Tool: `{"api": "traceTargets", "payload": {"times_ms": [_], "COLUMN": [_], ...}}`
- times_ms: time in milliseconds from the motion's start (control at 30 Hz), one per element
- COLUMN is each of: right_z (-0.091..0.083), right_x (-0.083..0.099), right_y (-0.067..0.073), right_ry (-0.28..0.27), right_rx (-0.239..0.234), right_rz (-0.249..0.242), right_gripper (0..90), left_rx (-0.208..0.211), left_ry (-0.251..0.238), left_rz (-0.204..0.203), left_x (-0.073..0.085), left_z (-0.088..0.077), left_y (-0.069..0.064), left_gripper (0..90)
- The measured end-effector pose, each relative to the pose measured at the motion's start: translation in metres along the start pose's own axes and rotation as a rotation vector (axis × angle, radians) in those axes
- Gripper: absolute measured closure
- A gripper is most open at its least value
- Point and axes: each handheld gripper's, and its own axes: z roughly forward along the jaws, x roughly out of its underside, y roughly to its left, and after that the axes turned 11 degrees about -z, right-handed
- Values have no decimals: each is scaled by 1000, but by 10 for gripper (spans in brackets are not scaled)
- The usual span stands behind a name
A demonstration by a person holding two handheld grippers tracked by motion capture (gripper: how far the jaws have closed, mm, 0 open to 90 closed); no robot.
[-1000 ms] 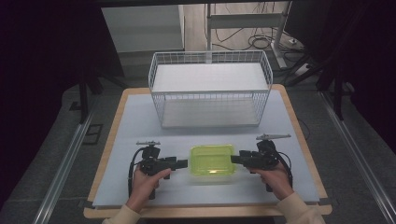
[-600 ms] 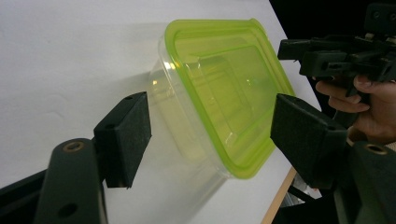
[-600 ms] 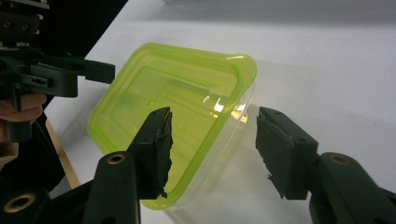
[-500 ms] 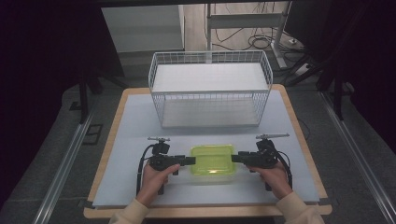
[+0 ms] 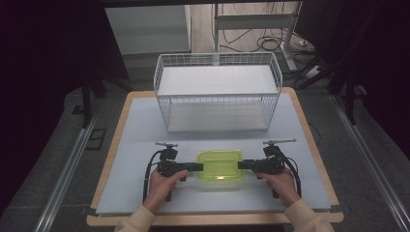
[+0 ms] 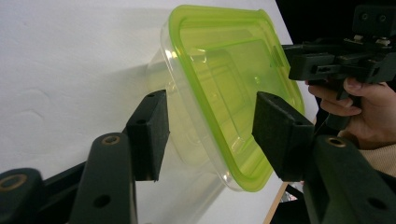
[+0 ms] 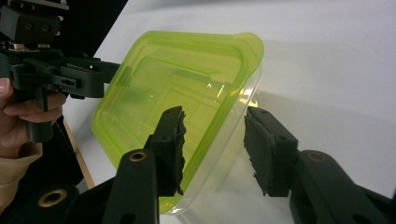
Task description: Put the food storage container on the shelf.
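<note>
A clear plastic container with a lime-green lid (image 5: 220, 166) rests on the white table top, near its front edge. My left gripper (image 5: 198, 167) is at the container's left end and my right gripper (image 5: 241, 165) at its right end, both pointing inward. In the left gripper view the container (image 6: 219, 88) has its lid rim between the open jaws of my left gripper (image 6: 210, 112). In the right gripper view my right gripper (image 7: 215, 126) is open too, one jaw over the lid and one outside the wall of the container (image 7: 173, 93). Neither gripper squeezes it.
A white wire basket (image 5: 217, 57) stands at the back of the table (image 5: 135, 145), open at the top, a hand's length beyond the container. A wooden edge frames the white top. Dark floor, rails and cables lie around the table.
My left gripper has slid right and slightly back, bringing its jaws up to the container's left end. The right gripper and the container have hardly moved.
</note>
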Motion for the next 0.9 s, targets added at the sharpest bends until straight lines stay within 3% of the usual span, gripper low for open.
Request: {"api": "traceTargets", "payload": {"times_ms": [133,233,700,900], "right_z": [2,4,-6,-8], "right_x": [1,2,1,1], "right_y": [-1,-1,4,6], "right_ry": [11,18,-22,-38], "right_rx": [-18,-19,-35,-39], "right_rz": [9,19,58,58], "right_gripper": [657,681,787,803], "left_rx": [7,-24,-7,-12], "left_ry": [16,19,-9,-34], "left_rz": [1,6,30,60], "left_x": [0,2,7,9], "left_z": [2,4,-6,-11], "left_y": [1,-1,-6,-12], "left_gripper": [576,690,788,807]}}
